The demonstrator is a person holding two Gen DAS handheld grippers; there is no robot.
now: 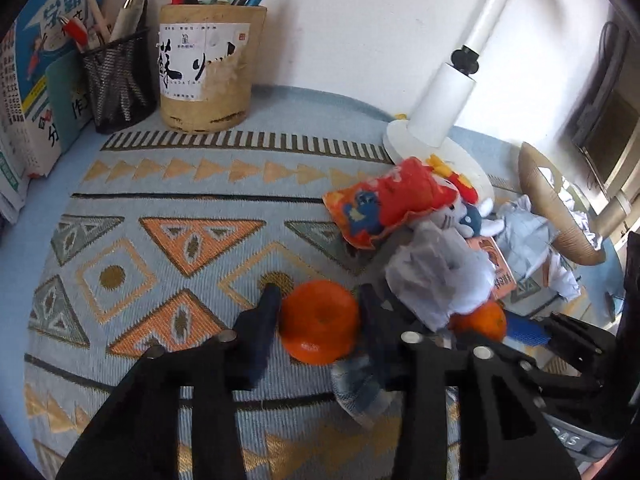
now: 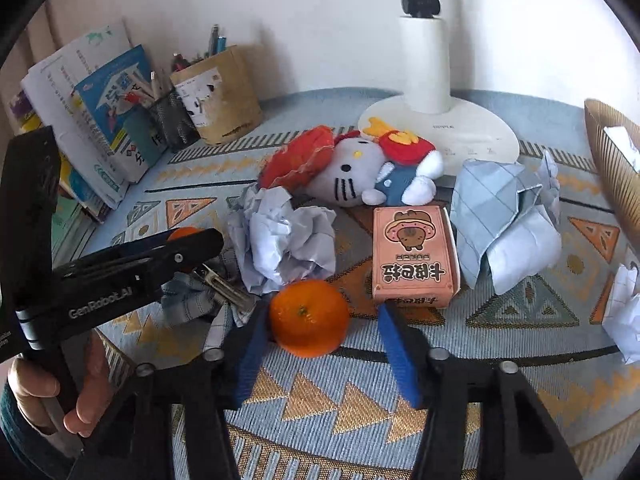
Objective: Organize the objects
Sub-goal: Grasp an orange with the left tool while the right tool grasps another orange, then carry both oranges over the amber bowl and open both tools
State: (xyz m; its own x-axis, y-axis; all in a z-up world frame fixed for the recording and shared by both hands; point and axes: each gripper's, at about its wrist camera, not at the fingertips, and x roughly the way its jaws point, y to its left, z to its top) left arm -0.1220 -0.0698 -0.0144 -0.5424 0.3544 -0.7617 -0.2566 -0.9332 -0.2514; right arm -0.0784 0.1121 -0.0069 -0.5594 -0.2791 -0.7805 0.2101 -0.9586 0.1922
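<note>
Straddling one tangerine (image 1: 319,326) each — both hand-held grippers (jaws apart).

We take this for a home study corner, counter under a patterned woven cloth (image 2: 500,364), pen pots (image 1: 212,68) and schoolbooks (image 2: 116,120) by the wall, white desk lamp (image 2: 436,120), plush cat toy (image 2: 360,176), oranges (image 2: 308,318), crumpled paper (image 2: 284,240)

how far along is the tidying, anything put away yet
Early. Looks done: pens stand in the tan paper-labelled holder. In hand: each pair of tongs brackets a round orange tangerine, the left tongs around one, the right tongs around another; neither is clamped or lifted. Left: crumpled white paper ball, white cat plush, pink card box and folded blue-grey paper still litter the mat.
</note>
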